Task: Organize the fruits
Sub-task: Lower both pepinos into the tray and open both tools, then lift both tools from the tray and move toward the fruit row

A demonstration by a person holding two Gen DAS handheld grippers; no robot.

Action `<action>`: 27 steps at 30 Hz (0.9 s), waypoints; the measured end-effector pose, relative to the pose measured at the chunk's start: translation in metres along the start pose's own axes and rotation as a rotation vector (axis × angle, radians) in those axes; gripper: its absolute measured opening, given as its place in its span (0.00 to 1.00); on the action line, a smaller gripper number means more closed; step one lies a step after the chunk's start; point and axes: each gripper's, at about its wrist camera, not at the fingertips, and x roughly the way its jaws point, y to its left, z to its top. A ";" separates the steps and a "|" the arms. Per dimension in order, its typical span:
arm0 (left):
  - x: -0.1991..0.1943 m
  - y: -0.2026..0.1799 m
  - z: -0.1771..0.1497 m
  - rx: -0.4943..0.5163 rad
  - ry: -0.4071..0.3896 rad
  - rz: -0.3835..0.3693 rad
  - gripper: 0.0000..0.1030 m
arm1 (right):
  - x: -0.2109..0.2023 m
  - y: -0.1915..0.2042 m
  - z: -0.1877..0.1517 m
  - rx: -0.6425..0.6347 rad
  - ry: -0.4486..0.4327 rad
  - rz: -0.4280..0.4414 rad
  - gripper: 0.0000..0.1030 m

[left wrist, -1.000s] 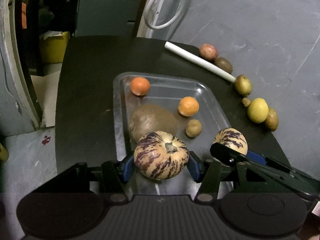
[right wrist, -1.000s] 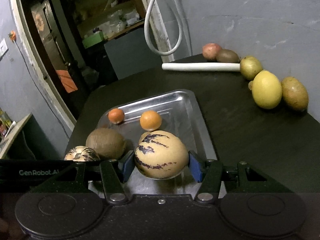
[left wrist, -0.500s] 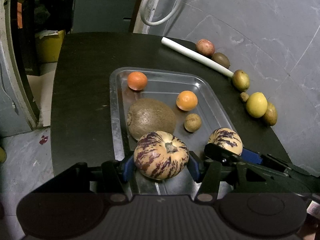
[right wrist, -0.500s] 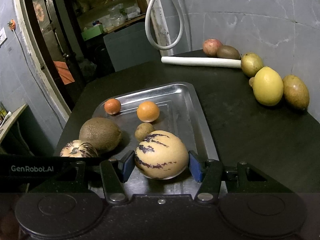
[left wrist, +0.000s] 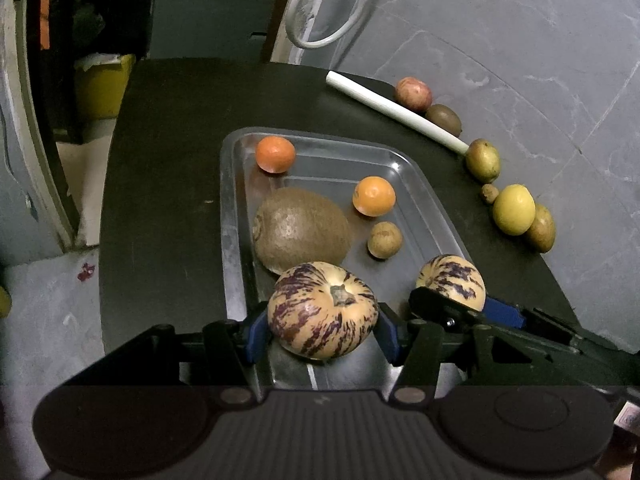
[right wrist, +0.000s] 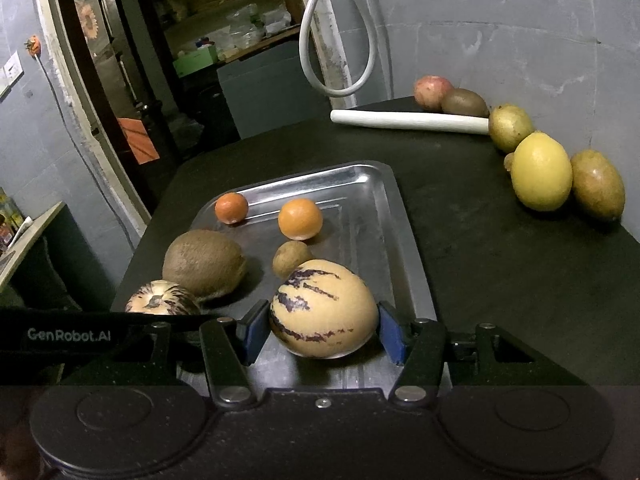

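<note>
A metal tray (left wrist: pixel 228 220) lies on the dark table and holds two oranges (left wrist: pixel 374 196), a large brown fuzzy fruit (left wrist: pixel 300 232) and a small brown fruit (left wrist: pixel 384 240). My left gripper (left wrist: pixel 322 330) is shut on a cream, purple-streaked melon (left wrist: pixel 322 310), stem up, over the tray's near left end. My right gripper (right wrist: pixel 322 330) is shut on a second striped melon (right wrist: pixel 324 308), low over the tray's near end. In each view the other melon shows beside it (left wrist: pixel 450 276) (right wrist: pixel 160 300).
A row of loose fruit runs along the grey wall at the right: a reddish one (right wrist: pixel 432 90), a kiwi (right wrist: pixel 464 102), a greenish one (right wrist: pixel 510 128), a lemon (right wrist: pixel 540 172) and a brown one (right wrist: pixel 598 184). A white tube (right wrist: pixel 408 120) lies at the back. The table (left wrist: pixel 160 200) drops off at the left.
Both grippers keep their melons in the same grip. The views shifted slightly, and the small brown fruit came out from behind the right melon.
</note>
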 end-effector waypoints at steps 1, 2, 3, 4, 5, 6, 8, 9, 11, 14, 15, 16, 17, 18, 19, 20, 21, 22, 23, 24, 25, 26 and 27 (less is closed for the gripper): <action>0.000 0.001 0.000 -0.007 -0.003 -0.002 0.58 | -0.001 -0.001 -0.001 -0.004 0.002 0.004 0.58; 0.000 0.002 0.000 -0.014 -0.003 -0.005 0.58 | -0.001 -0.001 -0.001 -0.008 0.003 0.008 0.59; 0.000 0.002 -0.001 -0.022 -0.003 -0.007 0.58 | -0.002 -0.002 -0.001 -0.009 0.005 0.011 0.60; 0.000 0.003 -0.001 -0.029 -0.004 -0.007 0.58 | -0.002 -0.003 -0.002 -0.007 0.008 0.015 0.62; -0.001 0.002 -0.001 -0.035 -0.004 -0.006 0.58 | -0.003 -0.004 -0.002 -0.006 0.010 0.019 0.62; -0.001 0.003 -0.001 -0.040 -0.004 -0.004 0.58 | -0.003 -0.005 -0.002 -0.006 0.011 0.022 0.63; -0.001 0.002 -0.001 -0.051 0.000 0.002 0.58 | -0.005 -0.007 -0.002 -0.005 0.013 0.028 0.64; -0.002 0.001 -0.002 -0.059 0.002 0.006 0.58 | -0.007 -0.008 -0.003 -0.006 0.011 0.032 0.66; -0.004 0.000 -0.003 -0.084 0.007 0.012 0.60 | -0.011 -0.010 -0.002 -0.008 0.007 0.045 0.70; -0.012 -0.005 -0.004 -0.110 -0.021 0.015 0.72 | -0.019 -0.013 -0.002 -0.021 -0.003 0.071 0.76; -0.016 -0.007 -0.005 -0.108 -0.033 0.017 0.76 | -0.022 -0.013 -0.002 -0.028 -0.006 0.081 0.78; -0.020 -0.010 -0.006 -0.104 -0.044 0.019 0.79 | -0.026 -0.014 -0.002 -0.036 -0.010 0.091 0.79; -0.024 -0.012 -0.006 -0.101 -0.051 0.023 0.80 | -0.030 -0.015 -0.002 -0.047 -0.015 0.102 0.80; -0.027 -0.014 -0.007 -0.099 -0.055 0.027 0.81 | -0.033 -0.015 -0.002 -0.058 -0.020 0.111 0.81; -0.031 -0.015 -0.009 -0.098 -0.056 0.033 0.83 | -0.037 -0.016 -0.003 -0.072 -0.023 0.123 0.83; -0.034 -0.017 -0.010 -0.099 -0.057 0.041 0.84 | -0.040 -0.016 -0.003 -0.081 -0.025 0.131 0.84; -0.037 -0.018 -0.012 -0.099 -0.057 0.050 0.88 | -0.044 -0.017 -0.003 -0.092 -0.026 0.141 0.86; -0.040 -0.020 -0.013 -0.097 -0.058 0.059 0.92 | -0.048 -0.018 -0.004 -0.103 -0.029 0.151 0.88; -0.044 -0.021 -0.015 -0.092 -0.059 0.069 0.94 | -0.052 -0.020 -0.004 -0.114 -0.031 0.162 0.91; -0.047 -0.023 -0.018 -0.085 -0.059 0.080 0.97 | -0.056 -0.021 -0.005 -0.126 -0.030 0.173 0.94; -0.050 -0.025 -0.021 -0.075 -0.054 0.091 0.97 | -0.060 -0.023 -0.006 -0.137 -0.028 0.182 0.96; -0.053 -0.027 -0.024 -0.061 -0.045 0.101 0.98 | -0.064 -0.025 -0.007 -0.148 -0.025 0.189 0.97; -0.055 -0.029 -0.027 -0.046 -0.035 0.107 0.98 | -0.068 -0.027 -0.009 -0.162 -0.021 0.193 0.99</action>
